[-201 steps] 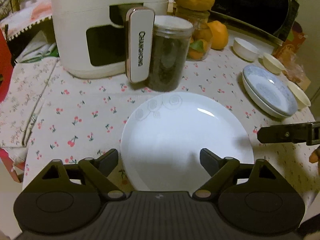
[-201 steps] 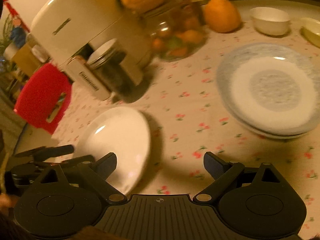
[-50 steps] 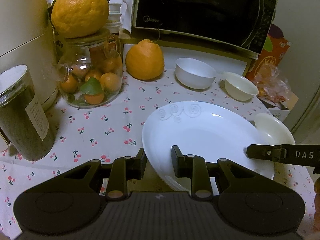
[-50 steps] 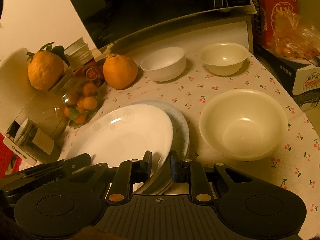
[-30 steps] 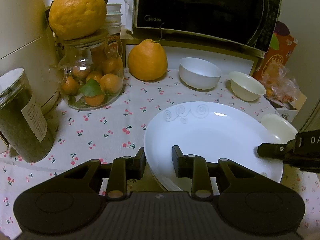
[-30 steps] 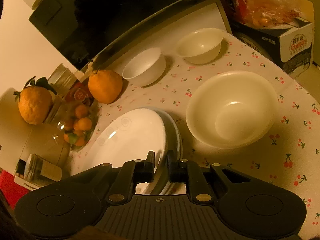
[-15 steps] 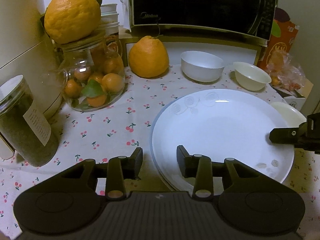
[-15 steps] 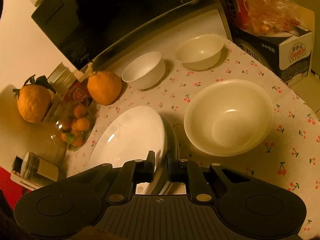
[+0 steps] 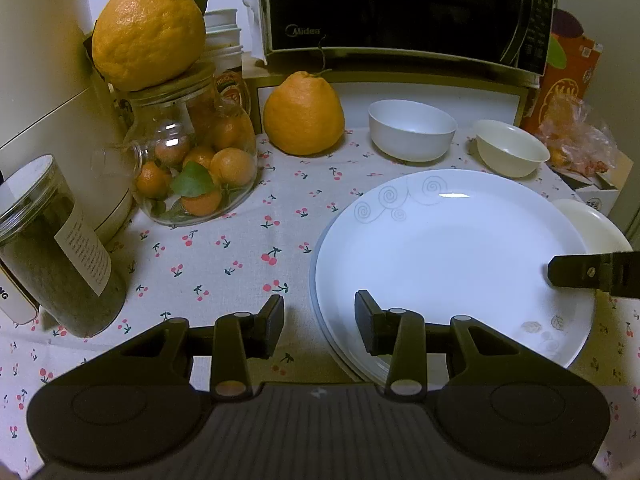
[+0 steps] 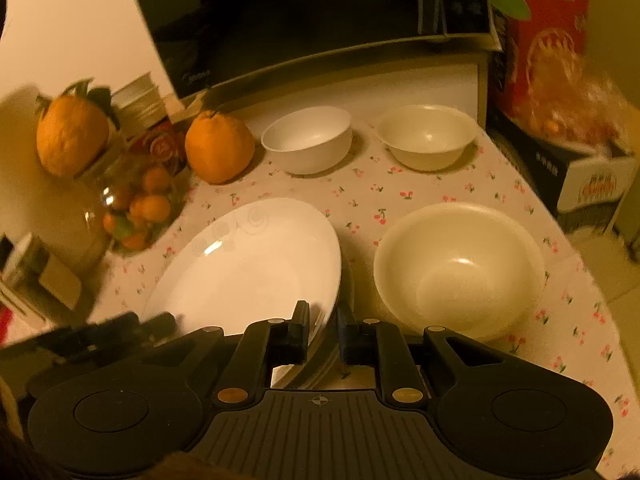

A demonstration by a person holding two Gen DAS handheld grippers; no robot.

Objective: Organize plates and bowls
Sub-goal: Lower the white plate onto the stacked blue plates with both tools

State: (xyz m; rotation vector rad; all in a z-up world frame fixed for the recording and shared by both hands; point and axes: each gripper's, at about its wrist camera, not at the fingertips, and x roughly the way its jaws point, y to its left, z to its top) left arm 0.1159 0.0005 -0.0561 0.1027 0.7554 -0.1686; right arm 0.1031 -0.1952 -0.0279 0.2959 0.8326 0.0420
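White plate (image 9: 452,256): lies on top of other plates whose rims show beneath its near-left edge (image 9: 320,320), on the cherry-print bench (image 9: 224,248), between the two grippers.
Handling, as a judgement: stiff, glazed, probably ceramic, so slippery and liable to chip; moderately heavy when held by one edge. Best taken at the rim, with one pad over the lip and one under it, and a second hold on the opposite rim to stop it tipping.
Left gripper (image 9: 319,317): jaws stand apart with a clear gap, holding nothing; the plate's near-left rim sits in that gap, the right finger over the plate and the left finger over the cloth.
Right gripper (image 10: 323,336): jaws drawn close together around the plate's rim at its right side; the rim passes between them and they appear to pinch it, possibly with the rim below, though contact is hard to confirm in the blurred wrist view.
Large cream bowl (image 10: 460,268): just beside the plates, on their right, apart from the rim.
White bowl (image 9: 412,130): further back, near the microwave (image 9: 404,8).
Small cream bowl (image 9: 512,148): beside the white bowl, both unstacked.
Glass jar of oranges (image 9: 192,160): back left, well apart from the plates.
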